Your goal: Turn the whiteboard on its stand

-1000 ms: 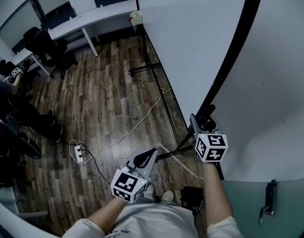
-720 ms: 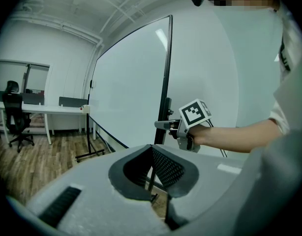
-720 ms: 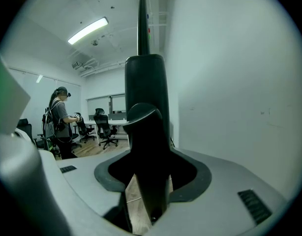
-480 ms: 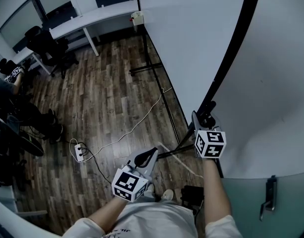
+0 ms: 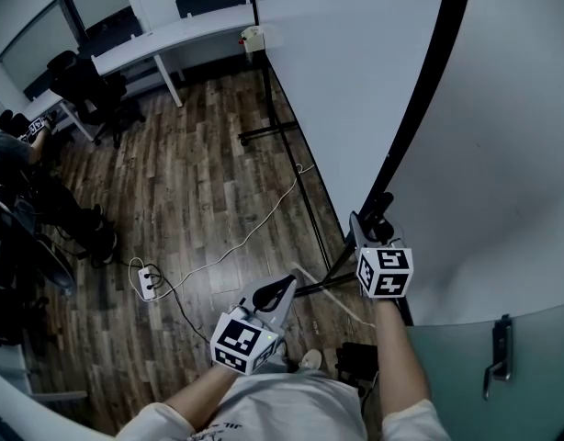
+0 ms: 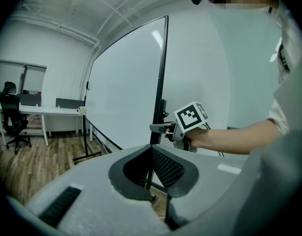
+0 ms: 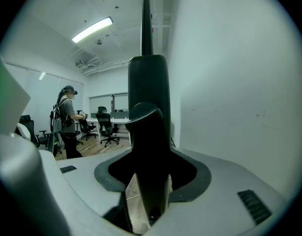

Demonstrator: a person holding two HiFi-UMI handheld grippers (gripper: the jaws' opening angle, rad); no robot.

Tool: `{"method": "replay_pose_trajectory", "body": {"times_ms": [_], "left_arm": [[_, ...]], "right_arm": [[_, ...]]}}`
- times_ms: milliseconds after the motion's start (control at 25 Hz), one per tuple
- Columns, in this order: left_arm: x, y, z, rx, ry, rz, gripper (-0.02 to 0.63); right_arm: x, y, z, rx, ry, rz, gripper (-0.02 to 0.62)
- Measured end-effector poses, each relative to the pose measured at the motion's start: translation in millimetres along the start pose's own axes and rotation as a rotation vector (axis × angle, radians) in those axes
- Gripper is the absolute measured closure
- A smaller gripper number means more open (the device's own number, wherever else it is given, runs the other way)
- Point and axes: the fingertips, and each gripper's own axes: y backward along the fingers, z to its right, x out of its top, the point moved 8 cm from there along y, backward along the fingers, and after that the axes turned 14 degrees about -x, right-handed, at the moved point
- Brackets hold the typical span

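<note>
Grippers: two are counted, each with one black-and-white marker cube.
Left gripper: it is held low in front of the body. The tips are seen brought together with nothing between them, and one ribbed pad is visible.
Right gripper: it is closed on the black side post, which fills the gap between the jaws.
Black side post: one narrow, smooth, dark upright is seen, with a rounded black fitting at grip height.
Whiteboard: one large, flat, plain white panel is edged in black. It is carried upright on its stand and reaches from the right gripper away to the far worktop.
Stand foot: thin black bars are laid on the floor under the board.
Floor: dark wood planks are seen, streaky in grain.
Power strip: one white strip lies on the floor, left of the grippers.
Cable: one thin white cable is run from the strip towards the stand.
Worktop: one long white slab on white legs stands at the far wall.
Office chairs: at least two black ones are parked by the worktop.
Person: one is seen standing, far off.
</note>
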Motion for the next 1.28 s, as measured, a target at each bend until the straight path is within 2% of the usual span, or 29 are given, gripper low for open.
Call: {"method": "replay_pose_trajectory", "body": {"times_ms": [520, 1280], "left_arm": [[-11.1, 19.6, 17.7, 0.000, -0.003, 0.001, 0.595], [-21.9, 34.5, 23.7, -0.010, -0.003, -0.003, 0.595]], "right_arm": [[-17.6, 68.3, -32.6, 0.024, 0.004, -0.002, 0.408], [-36.0, 116.7, -48.2, 0.039, 0.018, -0.020, 0.408]]}}
